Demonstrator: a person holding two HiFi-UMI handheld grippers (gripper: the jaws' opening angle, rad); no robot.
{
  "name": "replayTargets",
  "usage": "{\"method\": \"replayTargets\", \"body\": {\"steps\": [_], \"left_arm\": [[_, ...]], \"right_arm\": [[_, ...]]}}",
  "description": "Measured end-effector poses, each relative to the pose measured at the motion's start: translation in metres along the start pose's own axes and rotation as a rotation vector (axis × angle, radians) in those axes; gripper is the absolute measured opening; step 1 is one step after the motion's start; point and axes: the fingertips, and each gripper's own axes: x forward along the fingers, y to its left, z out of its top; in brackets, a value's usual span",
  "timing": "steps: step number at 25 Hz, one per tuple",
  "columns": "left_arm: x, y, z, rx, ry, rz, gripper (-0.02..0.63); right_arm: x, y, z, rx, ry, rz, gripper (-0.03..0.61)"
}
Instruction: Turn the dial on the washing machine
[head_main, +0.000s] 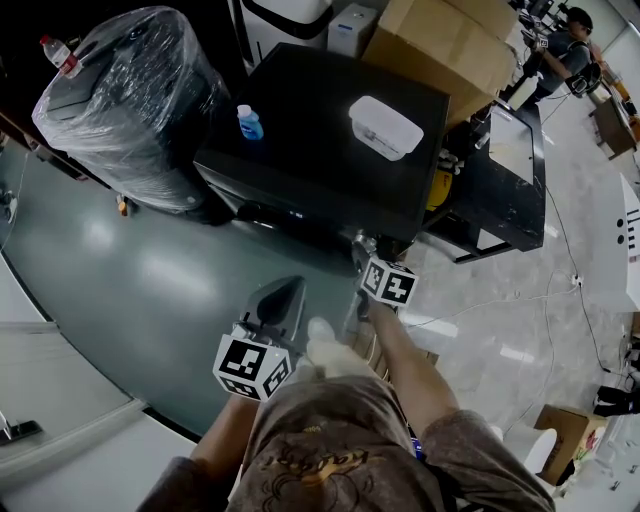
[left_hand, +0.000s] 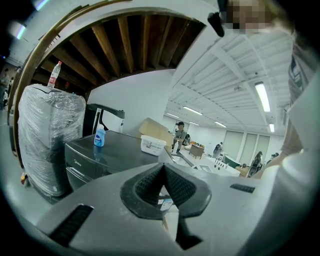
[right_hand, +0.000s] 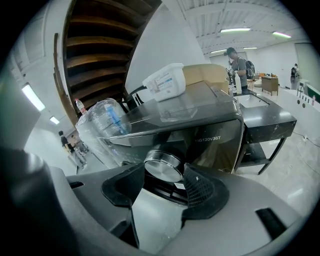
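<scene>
The black washing machine (head_main: 320, 130) stands in the middle of the floor, and its dial (right_hand: 163, 166), a round knob with a brushed silver face, sits on the front panel toward the right corner. The right gripper (right_hand: 165, 173) has that dial in its grasp: the jaws stand wide, with one dark ribbed pad against the rim on either side. Just right of the dial, pale lettering on the glossy front reads "MG120V36T". Seen from the left gripper view, the front also carries a small brand mark that looks like "Midea". The left gripper (left_hand: 163, 168) is clenched on nothing, its pads meeting at the tips, and it hangs back from the machine over the grey floor. On the lid stand a small blue bottle (head_main: 250, 123) and, well apart from it, a white lidded container (head_main: 386, 127); both have labels whose print is too small to read. Beside the machine is a bulky thing wrapped in clear film (head_main: 120, 95).
</scene>
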Motion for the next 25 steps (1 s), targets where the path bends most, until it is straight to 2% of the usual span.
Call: {"method": "replayTargets", "body": {"steps": [4, 15, 25], "left_arm": [[0.0001, -0.0007, -0.0011, -0.004, 0.001, 0.0, -0.003], [0.0007, -0.0003, -0.0024, -0.006, 0.004, -0.001, -0.002], [0.0013, -0.0006, -0.0038, -0.01, 0.01, -0.004, -0.003]], "right_arm": [[0.001, -0.0028, -0.0018, 0.007, 0.015, -0.026, 0.233], [-0.0015, -0.0023, 0.003, 0.078, 0.005, -0.005, 0.232], [-0.0026, -0.0038, 0.0027, 0.183, -0.033, 0.072, 0.232]]}}
